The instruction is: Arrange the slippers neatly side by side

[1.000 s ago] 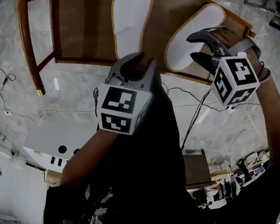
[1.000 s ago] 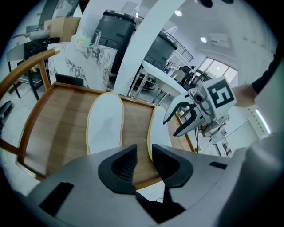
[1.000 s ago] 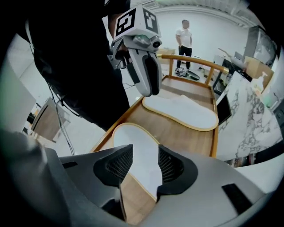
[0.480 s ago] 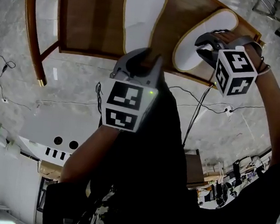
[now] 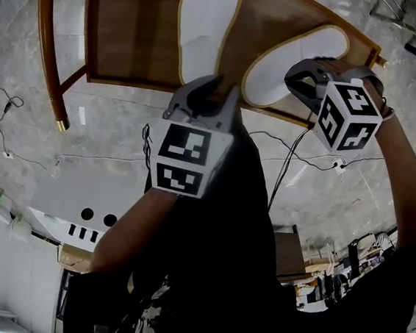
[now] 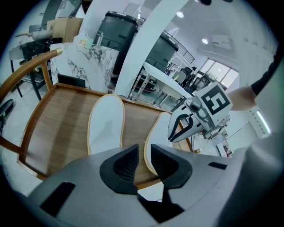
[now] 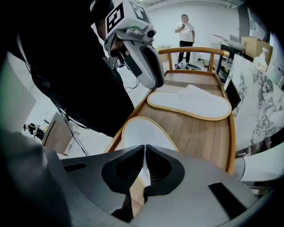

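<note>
Grasp step: right gripper (image 7: 144, 148) fingers were closing on the near edge of the askew right slipper (image 5: 293, 60) on the chair seat (image 5: 133, 36); left gripper (image 6: 144, 148) fingers, part-open and closing, held nothing; next move would call for pivoting it parallel to the left slipper (image 5: 207, 21)

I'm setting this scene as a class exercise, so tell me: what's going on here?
A person holds a gripper in each hand over a brown wooden chair seat bearing two flat white slippers with tan rims. The right gripper is closing its jaws on the near end of the right slipper, which lies at an angle. The left gripper hovers at the seat's front edge, jaws closing with nothing between them. The left slipper lies straight; the pair isn't parallel yet.
</note>
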Motion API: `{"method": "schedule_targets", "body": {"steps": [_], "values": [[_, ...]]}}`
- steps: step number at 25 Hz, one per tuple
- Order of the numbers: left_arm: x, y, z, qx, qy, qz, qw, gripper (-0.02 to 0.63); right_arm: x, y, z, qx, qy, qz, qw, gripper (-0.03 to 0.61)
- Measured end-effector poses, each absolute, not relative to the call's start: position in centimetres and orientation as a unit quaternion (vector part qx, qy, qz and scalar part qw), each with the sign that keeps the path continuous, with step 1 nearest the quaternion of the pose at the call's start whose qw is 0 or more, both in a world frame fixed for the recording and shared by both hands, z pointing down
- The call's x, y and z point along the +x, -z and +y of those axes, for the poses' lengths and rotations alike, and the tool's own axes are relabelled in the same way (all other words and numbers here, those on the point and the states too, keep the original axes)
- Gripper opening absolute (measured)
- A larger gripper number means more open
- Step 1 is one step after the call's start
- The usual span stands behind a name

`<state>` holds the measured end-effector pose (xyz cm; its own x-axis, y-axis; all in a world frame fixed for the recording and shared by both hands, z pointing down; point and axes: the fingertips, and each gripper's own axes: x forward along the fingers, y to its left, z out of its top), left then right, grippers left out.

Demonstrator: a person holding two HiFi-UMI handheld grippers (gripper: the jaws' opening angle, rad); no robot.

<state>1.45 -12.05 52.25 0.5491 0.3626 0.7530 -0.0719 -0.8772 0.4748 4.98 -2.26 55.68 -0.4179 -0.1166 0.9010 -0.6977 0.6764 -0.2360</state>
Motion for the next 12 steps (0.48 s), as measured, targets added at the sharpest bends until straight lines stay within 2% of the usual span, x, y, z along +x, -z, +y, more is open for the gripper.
{"method": "schedule_targets", "body": {"steps": [12], "values": [[1.7,-51.3,-11.3,0.853,-0.464,0.103,0.217,0.08,6.2,-52.6,-3.4,0.418,-0.356,-0.743,0.383,0.007]]}}
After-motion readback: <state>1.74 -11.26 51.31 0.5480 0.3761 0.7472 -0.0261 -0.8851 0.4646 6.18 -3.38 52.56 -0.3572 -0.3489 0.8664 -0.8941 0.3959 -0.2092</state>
